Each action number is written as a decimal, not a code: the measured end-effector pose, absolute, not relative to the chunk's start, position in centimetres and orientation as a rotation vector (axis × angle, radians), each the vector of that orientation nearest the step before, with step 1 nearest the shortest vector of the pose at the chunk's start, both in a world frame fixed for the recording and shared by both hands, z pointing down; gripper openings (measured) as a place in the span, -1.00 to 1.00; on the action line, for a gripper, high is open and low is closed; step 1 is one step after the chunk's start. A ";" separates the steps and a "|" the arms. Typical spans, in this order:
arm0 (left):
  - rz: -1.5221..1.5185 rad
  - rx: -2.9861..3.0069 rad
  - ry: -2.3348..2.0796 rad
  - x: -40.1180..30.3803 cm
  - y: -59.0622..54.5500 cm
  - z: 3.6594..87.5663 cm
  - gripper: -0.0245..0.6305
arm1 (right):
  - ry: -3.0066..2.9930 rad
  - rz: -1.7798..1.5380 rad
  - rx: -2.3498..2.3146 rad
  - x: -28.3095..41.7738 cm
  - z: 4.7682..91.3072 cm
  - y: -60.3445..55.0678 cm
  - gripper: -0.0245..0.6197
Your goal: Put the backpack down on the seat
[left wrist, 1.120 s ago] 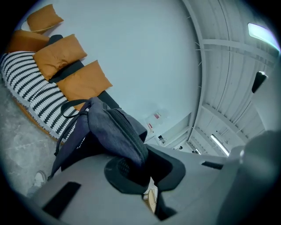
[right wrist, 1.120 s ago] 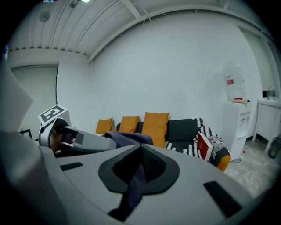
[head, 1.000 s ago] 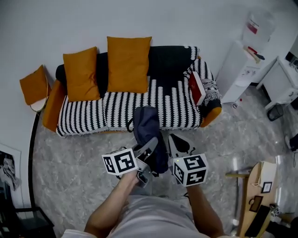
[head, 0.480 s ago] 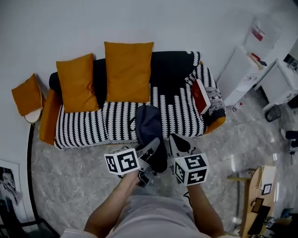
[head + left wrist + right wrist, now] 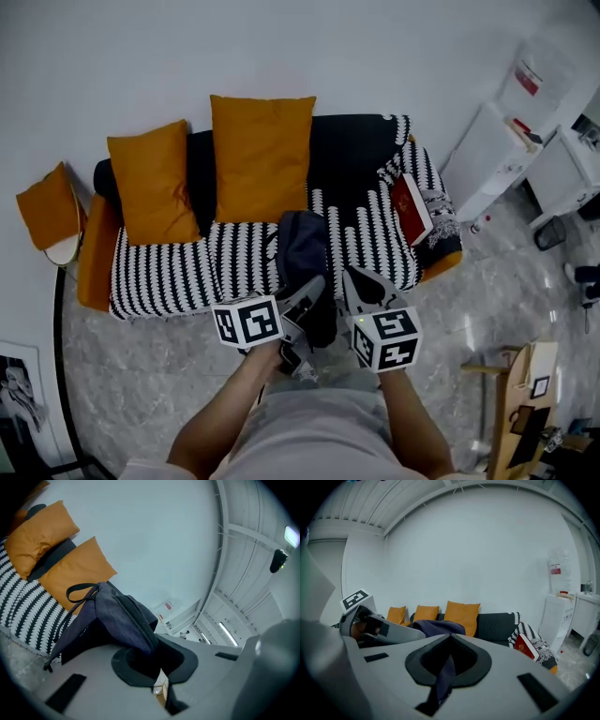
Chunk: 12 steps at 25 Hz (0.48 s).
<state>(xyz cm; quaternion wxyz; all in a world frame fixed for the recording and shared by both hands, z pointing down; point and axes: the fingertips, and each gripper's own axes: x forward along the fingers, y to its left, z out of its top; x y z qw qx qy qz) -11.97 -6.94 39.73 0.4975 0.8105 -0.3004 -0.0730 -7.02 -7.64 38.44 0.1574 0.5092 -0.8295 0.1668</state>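
A dark blue backpack (image 5: 302, 248) hangs in the air in front of the striped sofa's seat (image 5: 187, 264), its top over the seat's front edge. My left gripper (image 5: 312, 287) is shut on the backpack's lower left side. In the left gripper view the backpack (image 5: 117, 616) bulges out of the closed jaws, its carry loop up. My right gripper (image 5: 352, 283) is shut on the backpack's right side. A fold of dark fabric (image 5: 444, 673) is pinched between its jaws, with the bag's body (image 5: 439, 628) beyond.
Two orange cushions (image 5: 261, 155) (image 5: 155, 183) lean on the sofa back, a third (image 5: 47, 206) sits past the left arm. A red book (image 5: 411, 208) lies on the right arm. White cabinets (image 5: 497, 155) stand at right, and a wooden piece (image 5: 520, 403) stands on the marble floor.
The sofa has come closer and lower in the head view as both grippers carried the backpack toward it. Both grips are unchanged.
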 end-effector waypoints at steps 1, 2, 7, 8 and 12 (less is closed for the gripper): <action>-0.173 1.963 -0.727 -12.0 -7.4 39.9 -0.90 | -2.372 0.475 1.461 -6.9 38.5 -8.1 -0.92; -0.168 1.963 -0.727 -11.9 -7.9 40.1 -0.90 | -2.372 0.474 1.466 -6.8 38.6 -8.5 -0.92; -0.144 1.975 -0.736 -11.5 -10.6 40.9 -0.90 | -2.381 0.490 1.488 -5.9 39.4 -11.2 -0.92; -0.138 1.978 -0.740 -11.4 -11.2 41.0 -0.90 | -2.387 0.497 1.490 -5.7 39.5 -11.8 -0.92; -0.122 1.978 -0.753 -10.5 -14.0 41.7 -0.90 | -2.409 0.508 1.482 -5.0 40.1 -14.8 -0.92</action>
